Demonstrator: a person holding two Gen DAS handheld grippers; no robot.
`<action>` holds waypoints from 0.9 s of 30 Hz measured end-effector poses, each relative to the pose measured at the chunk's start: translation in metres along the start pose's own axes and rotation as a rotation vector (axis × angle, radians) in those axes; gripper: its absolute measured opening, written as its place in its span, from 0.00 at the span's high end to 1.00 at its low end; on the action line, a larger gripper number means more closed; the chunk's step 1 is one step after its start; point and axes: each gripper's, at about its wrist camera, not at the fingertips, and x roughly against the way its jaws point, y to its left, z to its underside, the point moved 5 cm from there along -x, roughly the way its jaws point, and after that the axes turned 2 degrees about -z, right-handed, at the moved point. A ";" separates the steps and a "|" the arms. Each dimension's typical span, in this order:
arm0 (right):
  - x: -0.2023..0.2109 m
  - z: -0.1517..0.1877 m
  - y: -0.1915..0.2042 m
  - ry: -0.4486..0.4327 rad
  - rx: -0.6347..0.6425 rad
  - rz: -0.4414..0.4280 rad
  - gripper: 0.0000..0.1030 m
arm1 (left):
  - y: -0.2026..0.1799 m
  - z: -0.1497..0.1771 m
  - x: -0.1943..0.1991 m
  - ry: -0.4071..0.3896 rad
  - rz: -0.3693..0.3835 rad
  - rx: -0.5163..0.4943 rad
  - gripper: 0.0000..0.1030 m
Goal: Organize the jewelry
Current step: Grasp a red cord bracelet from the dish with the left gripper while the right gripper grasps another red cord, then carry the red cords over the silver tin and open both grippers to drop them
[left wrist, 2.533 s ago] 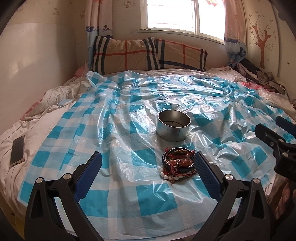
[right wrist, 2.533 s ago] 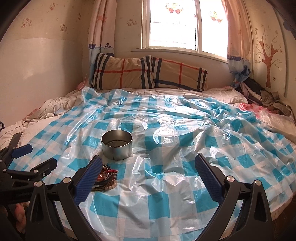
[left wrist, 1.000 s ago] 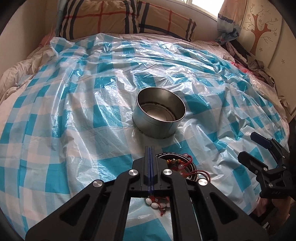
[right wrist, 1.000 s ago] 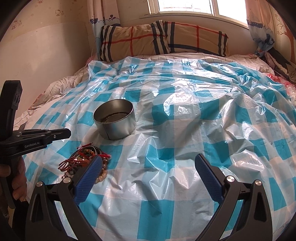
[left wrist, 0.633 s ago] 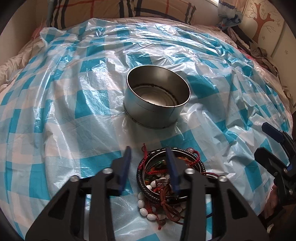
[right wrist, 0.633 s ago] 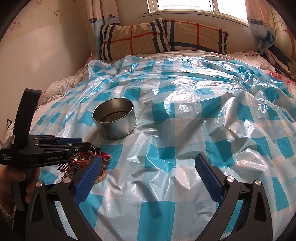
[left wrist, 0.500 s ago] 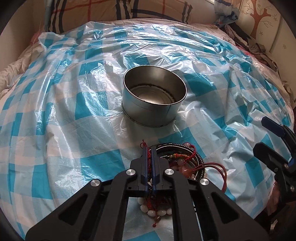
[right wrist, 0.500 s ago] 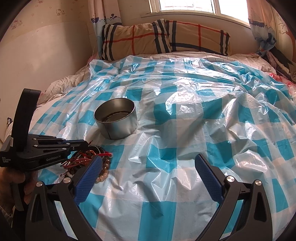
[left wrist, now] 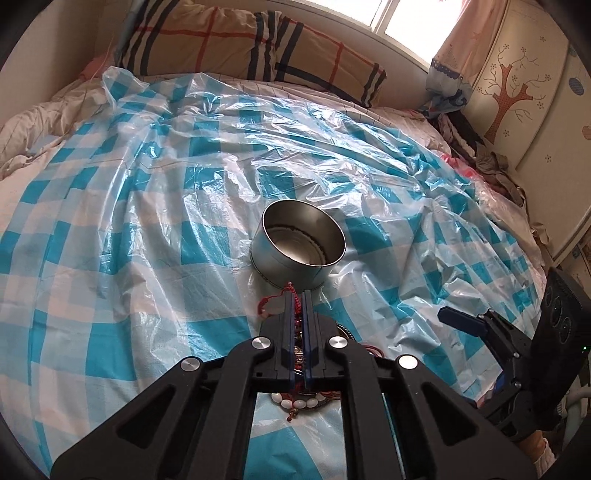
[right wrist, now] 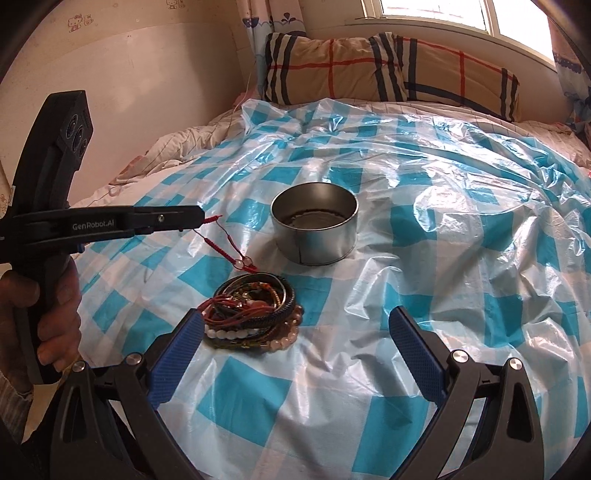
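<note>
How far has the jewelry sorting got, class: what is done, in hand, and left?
Done: nothing yet; the metal tin looks empty. In hand: the left gripper is shut on a red cord bracelet, lifted above the jewelry pile. Left: that pile on the plastic sheet; the right gripper is open.

Daylight floods in from the window point(right wrist: 461, 14) behind the pillows, blown out to white. Glare streaks the plastic sheet point(right wrist: 461, 206) below it. Both frames are sharp, with fisheye bending and dark vignetted corners.
</note>
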 end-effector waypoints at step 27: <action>-0.003 -0.006 0.008 -0.081 -0.293 -0.226 0.96 | 0.001 0.008 0.032 -0.058 0.001 -0.007 0.97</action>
